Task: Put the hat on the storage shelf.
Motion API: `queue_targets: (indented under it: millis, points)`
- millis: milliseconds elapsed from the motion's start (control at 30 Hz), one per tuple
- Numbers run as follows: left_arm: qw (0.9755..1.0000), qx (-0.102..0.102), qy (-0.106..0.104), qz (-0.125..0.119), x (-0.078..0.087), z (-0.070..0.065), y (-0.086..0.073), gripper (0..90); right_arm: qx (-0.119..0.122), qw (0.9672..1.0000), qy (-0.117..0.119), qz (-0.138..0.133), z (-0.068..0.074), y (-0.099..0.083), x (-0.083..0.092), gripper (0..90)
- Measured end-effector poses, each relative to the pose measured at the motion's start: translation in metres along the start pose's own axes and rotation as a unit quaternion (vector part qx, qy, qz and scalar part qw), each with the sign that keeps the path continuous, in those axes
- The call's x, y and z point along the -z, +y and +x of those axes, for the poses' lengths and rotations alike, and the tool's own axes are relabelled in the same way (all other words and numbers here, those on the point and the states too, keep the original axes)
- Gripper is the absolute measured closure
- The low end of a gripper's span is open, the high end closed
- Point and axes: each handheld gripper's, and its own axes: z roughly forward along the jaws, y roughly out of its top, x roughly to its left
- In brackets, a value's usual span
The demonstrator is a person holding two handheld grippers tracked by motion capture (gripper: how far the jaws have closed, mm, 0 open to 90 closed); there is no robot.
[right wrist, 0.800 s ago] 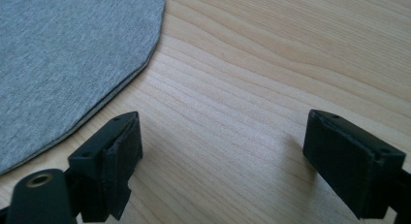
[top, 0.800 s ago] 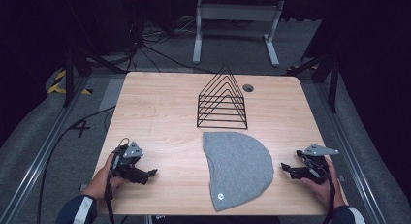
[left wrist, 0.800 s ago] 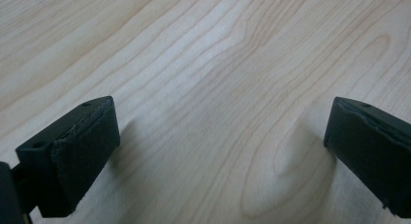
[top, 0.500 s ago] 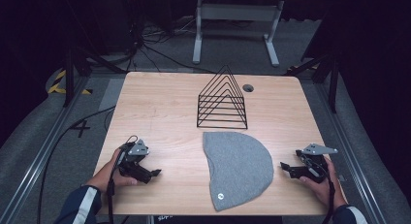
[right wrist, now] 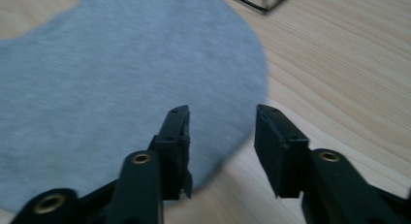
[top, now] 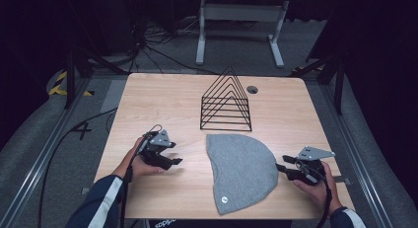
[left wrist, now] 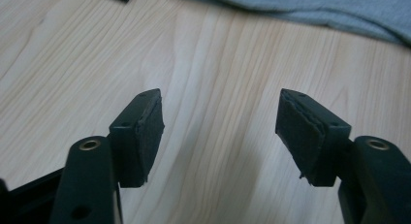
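Approach stage I'd say: your right gripper (right wrist: pixel 220 151), released, sits at the grey beanie's (top: pixel 241 169) right edge; left gripper (top: pixel 165 156), released, holds nothing. Next, pinch that edge.

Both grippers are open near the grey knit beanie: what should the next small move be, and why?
Probably ease the right gripper forward and close on the rounded edge of the flat grey knit beanie. Its open jaws already straddle that edge, while the left gripper sits apart over bare light wooden table, open and empty.
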Motion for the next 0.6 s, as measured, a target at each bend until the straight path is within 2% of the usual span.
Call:
queue_targets:
  millis: [67, 100, 133, 200, 233, 333, 400, 433, 533, 567, 600]
  points:
    - [0.9999, -0.013, -0.003, -0.005, -0.008, -0.003, 0.013, 35.7, 0.012, 0.9998, 0.018, -0.004, 0.013, 0.005, -0.004, 65.7]
    - [0.9996, -0.027, -0.003, -0.005, -0.012, -0.003, 0.019, 37.3, 0.019, 0.9994, 0.029, -0.008, 0.021, 0.008, -0.007, 67.9]
    - [0.9996, -0.025, -0.011, -0.005, -0.018, -0.005, 0.025, 38.6, 0.026, 0.9988, 0.04, -0.007, 0.029, 0.01, -0.009, 70.4]
    - [0.9993, -0.033, -0.014, -0.006, -0.03, -0.006, 0.039, 39.5, 0.041, 0.9973, 0.062, -0.006, 0.045, 0.013, -0.015, 73.9]
    - [0.999, -0.042, -0.014, -0.009, -0.035, -0.007, 0.044, 40.0, 0.054, 0.9957, 0.075, -0.007, 0.057, 0.016, -0.019, 75.6]
    - [0.9983, -0.056, -0.016, -0.007, -0.052, -0.011, 0.058, 42.3, 0.065, 0.9918, 0.109, -0.008, 0.082, 0.02, -0.029, 79.5]
    - [0.9981, -0.059, -0.015, -0.004, -0.058, -0.013, 0.062, 42.9, 0.079, 0.9889, 0.126, -0.004, 0.096, 0.022, -0.034, 81.6]
    - [0.9977, -0.065, -0.017, -0.006, -0.068, -0.015, 0.071, 43.4, 0.086, 0.987, 0.136, 0.0, 0.105, 0.023, -0.039, 82.3]
    - [0.9971, -0.073, -0.018, -0.01, -0.078, -0.014, 0.08, 44.3, 0.102, 0.9829, 0.153, 0.012, 0.121, 0.023, -0.049, 83.3]
    - [0.9973, -0.07, -0.018, -0.012, -0.082, -0.014, 0.081, 44.6, 0.104, 0.9818, 0.158, 0.017, 0.125, 0.022, -0.051, 83.3]
    - [0.9973, -0.07, -0.018, -0.012, -0.082, -0.014, 0.081, 44.7, 0.104, 0.9818, 0.158, 0.017, 0.125, 0.022, -0.051, 83.3]
